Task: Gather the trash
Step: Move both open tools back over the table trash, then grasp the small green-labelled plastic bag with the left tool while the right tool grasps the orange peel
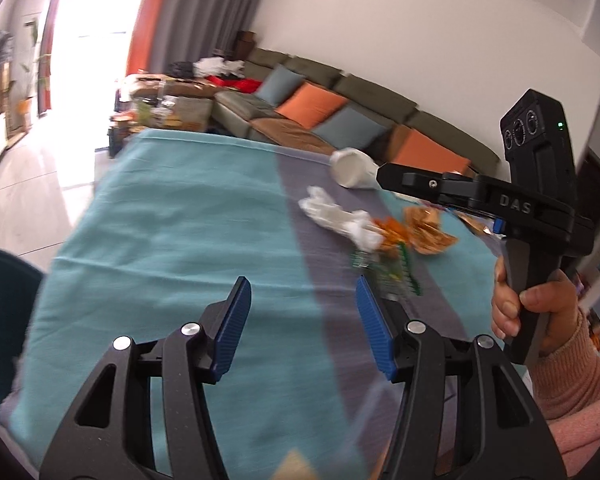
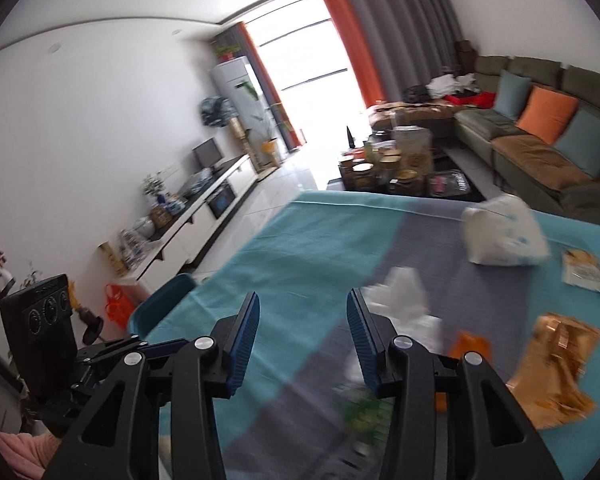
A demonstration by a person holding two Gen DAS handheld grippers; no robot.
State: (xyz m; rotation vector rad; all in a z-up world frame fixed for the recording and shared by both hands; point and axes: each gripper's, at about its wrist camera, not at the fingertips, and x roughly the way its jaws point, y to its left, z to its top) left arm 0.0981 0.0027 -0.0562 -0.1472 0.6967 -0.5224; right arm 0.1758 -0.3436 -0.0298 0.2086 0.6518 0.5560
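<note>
- The left tongs (image 1: 302, 312) are held over the counter (image 1: 160, 208), which is covered by a teal cloth with a grey stripe.
- The left tongs are seen partly open, and nothing is held between the blue pads (image 1: 234, 330).
- The right tongs (image 2: 302, 330) are also seen partly open, with nothing between their pads (image 2: 246, 344).
- The right tongs are gripped by a hand (image 1: 534, 308) in a pink sleeve (image 1: 576, 384), as is seen from the left wrist view.
- The trash is spread along the grey stripe and toward the right edge of the counter.
- A crumpled white tissue (image 1: 336, 216) is found on the grey stripe, about midway along the counter.
- Orange snack wrappers (image 1: 424, 232) are seen just beside the tissue, on the side of the right edge.
- A small green and clear wrapper (image 1: 384, 268) lies on the near side of the tissue, but it is blurred.
- A white paper bag (image 1: 352, 170) is lying on its side near the far edge of the counter.
- In the right wrist view, a shiny gold wrapper (image 2: 556, 364) is seen near the right edge, and a flat snack packet (image 2: 584, 270) lies farther back.
- A teal chair (image 2: 164, 300) is pushed up to the left edge of the counter.
- A green sofa (image 1: 360, 96) with orange and blue cushions is seen past the far edge.
</note>
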